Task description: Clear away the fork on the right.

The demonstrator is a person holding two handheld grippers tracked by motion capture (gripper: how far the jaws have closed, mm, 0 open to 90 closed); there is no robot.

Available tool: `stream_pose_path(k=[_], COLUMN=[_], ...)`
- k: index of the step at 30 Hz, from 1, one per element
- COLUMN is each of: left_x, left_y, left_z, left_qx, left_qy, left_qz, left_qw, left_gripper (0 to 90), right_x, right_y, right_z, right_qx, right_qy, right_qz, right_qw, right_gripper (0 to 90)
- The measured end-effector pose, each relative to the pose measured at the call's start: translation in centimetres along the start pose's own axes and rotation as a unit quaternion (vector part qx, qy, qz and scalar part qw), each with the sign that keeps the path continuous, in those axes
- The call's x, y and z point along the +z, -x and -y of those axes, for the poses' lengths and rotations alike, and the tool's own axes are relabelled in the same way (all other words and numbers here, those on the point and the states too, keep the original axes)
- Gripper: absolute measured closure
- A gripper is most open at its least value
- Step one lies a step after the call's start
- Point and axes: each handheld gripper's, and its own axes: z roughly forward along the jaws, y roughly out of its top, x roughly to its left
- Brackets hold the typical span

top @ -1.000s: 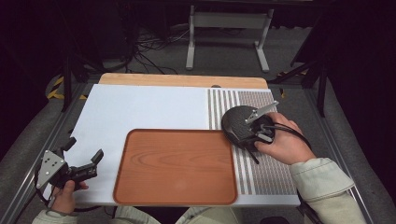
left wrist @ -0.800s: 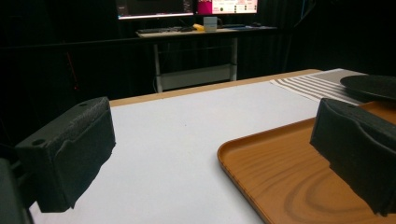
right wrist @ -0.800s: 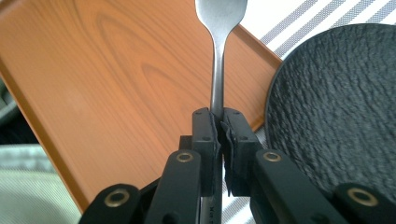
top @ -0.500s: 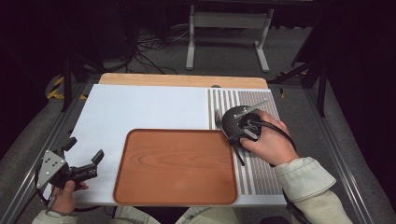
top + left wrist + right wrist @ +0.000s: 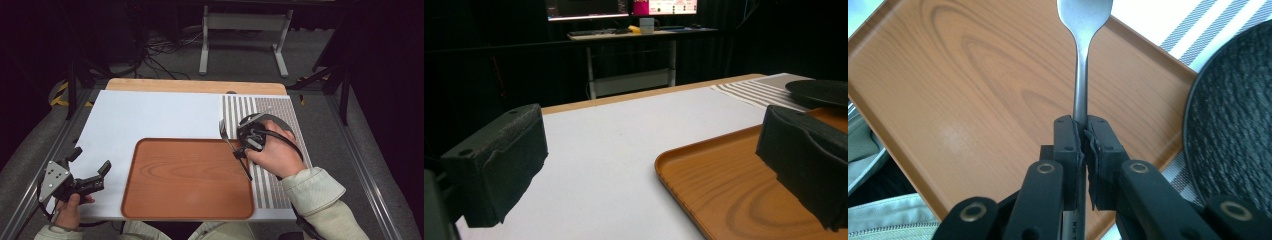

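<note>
- Carry step in hand: right gripper (image 5: 1083,142) clamped on the handle of a fork (image 5: 1083,30), jaws pressed together with the metal stem between them.
- Fork held off the worktop (image 5: 150,115), head forward and tines cut off by the top edge of the right gripper view; in the high view, seen as a thin diagonal at the right rim of the tray (image 5: 190,175), head (image 5: 223,131) toward the far side.
- Tray bare and wood-grained, lying on the white part of the worktop near the person's side; nothing on it.
- Dark plate (image 5: 1238,125) just right of the tray on the striped mat (image 5: 270,107), partly hidden under the right hand (image 5: 272,152) in the high view.
- Left gripper (image 5: 87,172) idle at the near left corner, jaws wide apart and holding nothing, pointed across the white surface toward the tray's left edge.
- Judged as mid-transfer: fork lifted and hanging over the tray's right corner, likely bound for the tray, though the plate is equally close.
- Next move calls for lowering the fork flat onto the chosen surface, keeping the head level, and parting the jaws only once the handle rests.
- Worth watching: thin stem gripped near its middle, so a chance of pivoting in the pads if tilted.
</note>
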Motion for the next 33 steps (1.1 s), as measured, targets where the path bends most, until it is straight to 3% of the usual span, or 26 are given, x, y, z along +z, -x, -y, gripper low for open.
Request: stream_pose_path(k=[8, 24, 33], left_x=[0.0, 0.0, 0.0], left_y=[0.0, -0.1, 0.0], left_z=[0.0, 0.0, 0.0], left_qx=[0.0, 0.0, -0.001], left_qy=[0.0, -0.001, 0.0], left_qz=[0.001, 0.002, 0.002], left_qw=[1.0, 1.0, 1.0], left_gripper=[0.5, 0.5, 0.5], right_x=[1.5, 4.5, 5.8], right_y=[-0.6, -1.2, -1.3], right_z=[-0.4, -0.5, -0.3], right_qx=[0.0, 0.047, 0.079], right_qy=[-0.021, -0.076, -0.098], right_qz=[0.001, 0.006, 0.01], right_qw=[0.9998, 0.996, 0.9919], right_gripper=[84.0, 84.0, 83.9])
